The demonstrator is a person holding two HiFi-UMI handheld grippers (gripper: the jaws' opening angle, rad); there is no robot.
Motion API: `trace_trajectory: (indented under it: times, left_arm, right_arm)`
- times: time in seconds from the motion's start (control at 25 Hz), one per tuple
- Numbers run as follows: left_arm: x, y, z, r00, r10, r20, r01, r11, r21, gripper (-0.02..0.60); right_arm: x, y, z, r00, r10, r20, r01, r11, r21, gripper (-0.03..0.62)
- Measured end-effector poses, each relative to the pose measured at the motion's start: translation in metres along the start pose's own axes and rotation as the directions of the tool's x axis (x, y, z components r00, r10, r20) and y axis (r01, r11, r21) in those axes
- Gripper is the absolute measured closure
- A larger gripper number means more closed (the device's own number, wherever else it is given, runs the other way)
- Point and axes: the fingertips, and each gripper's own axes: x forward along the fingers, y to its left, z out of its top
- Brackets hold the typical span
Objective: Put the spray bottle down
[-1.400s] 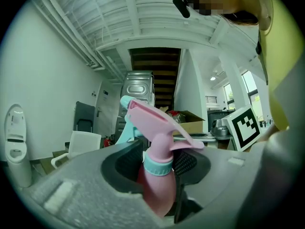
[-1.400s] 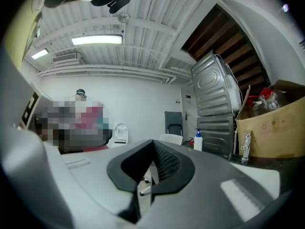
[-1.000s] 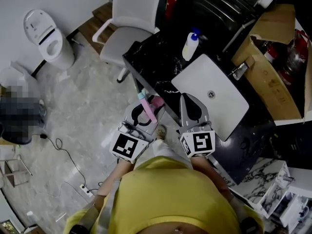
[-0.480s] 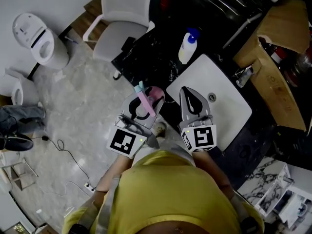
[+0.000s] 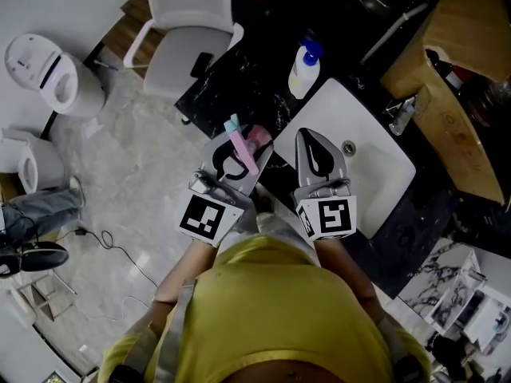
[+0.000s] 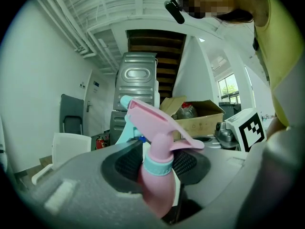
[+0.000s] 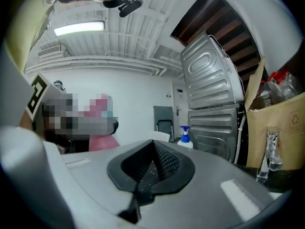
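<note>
A pink spray bottle with a teal nozzle and collar stands upright in my left gripper, whose jaws are shut on its neck. In the left gripper view the bottle fills the gap between the dark pads of that gripper. It hangs over the near left edge of the black marble counter. My right gripper is shut with nothing in it, over the near corner of the white sink basin. In the right gripper view the right gripper shows its pads pressed together.
A white pump bottle with a blue cap stands on the counter behind the basin, also seen in the right gripper view. A chrome tap is at the basin's far right. A white chair, a toilet and a cardboard box surround the counter.
Both grippers have moved forward to the counter and basin; the left still holds the bottle, now at the counter's edge. The right stays shut.
</note>
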Motion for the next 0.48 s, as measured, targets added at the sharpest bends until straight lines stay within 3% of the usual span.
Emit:
trace_trajectory:
  times: [0.48]
  left_arm:
    - [0.059,0.046,-0.006,0.997,-0.064,-0.039,0.064,0.998,0.01,0.416]
  right_arm:
    - [0.047,-0.028,-0.002,0.997,-0.072,-0.009,0.072,0.997,0.006,0.594]
